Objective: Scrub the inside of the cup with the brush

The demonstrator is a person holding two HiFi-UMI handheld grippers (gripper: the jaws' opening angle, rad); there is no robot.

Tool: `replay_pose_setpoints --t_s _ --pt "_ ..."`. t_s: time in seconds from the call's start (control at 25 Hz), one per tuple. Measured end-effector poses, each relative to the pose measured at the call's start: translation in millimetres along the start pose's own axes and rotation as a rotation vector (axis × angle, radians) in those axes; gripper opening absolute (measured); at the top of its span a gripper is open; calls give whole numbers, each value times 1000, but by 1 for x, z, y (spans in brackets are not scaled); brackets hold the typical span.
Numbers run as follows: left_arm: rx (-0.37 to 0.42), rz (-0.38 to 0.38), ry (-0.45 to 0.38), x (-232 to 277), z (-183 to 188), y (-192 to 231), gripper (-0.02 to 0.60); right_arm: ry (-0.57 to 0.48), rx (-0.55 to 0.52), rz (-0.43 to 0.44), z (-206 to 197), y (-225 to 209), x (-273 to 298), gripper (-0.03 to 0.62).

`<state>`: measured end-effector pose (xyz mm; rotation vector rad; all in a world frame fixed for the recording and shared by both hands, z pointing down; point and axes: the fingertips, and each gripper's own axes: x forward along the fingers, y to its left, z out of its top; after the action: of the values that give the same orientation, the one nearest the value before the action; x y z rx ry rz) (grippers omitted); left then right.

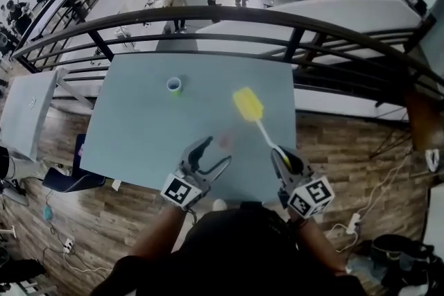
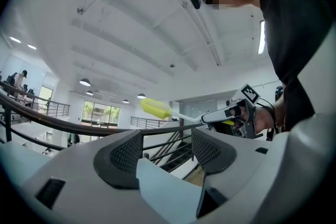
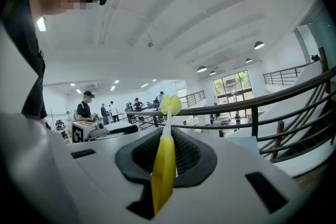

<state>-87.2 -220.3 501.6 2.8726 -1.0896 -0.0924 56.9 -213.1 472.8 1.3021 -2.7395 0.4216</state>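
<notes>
Brush point(image 1: 248, 105): is showing a yellow head, white stem, yellow handle.
Cup point(image 1: 174, 84): is looking blue and green.
Table point(image 1: 139, 128): is looking pale grey-blue.
Left gripper point(image 1: 216, 150) and right gripper point(image 1: 283, 154): cubes are showing black-and-white squares.
Floor point(image 1: 340, 149): is showing brown wood grain.
Railing point(image 1: 208, 14): is looking black.

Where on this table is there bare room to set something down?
Bare: the table's whole left side, from the cup to the near edge; the strip between cup and brush head; the far right corner. Crowded: the near edge, where the open left gripper and the right gripper, shut on the brush handle, hang.
</notes>
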Motion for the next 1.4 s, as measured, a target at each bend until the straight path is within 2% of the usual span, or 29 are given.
replay_pose_setpoints --t_s 0.48,0.76,0.96,1.32,1.4 --pt "14 59 33 43 -63 25 336 72 -13 21 -6 -44 12 43" --pt "26 105 98 47 -115 26 342 127 -16 41 -17 -49 11 43" --pt "-3 128 134 42 -148 28 347 168 -27 38 -23 -50 5 43" --pt "102 108 196 50 -221 61 351 216 -38 35 -42 -50 35 43" --pt "88 128 214 49 -234 70 353 220 -38 38 -45 -48 39 43"
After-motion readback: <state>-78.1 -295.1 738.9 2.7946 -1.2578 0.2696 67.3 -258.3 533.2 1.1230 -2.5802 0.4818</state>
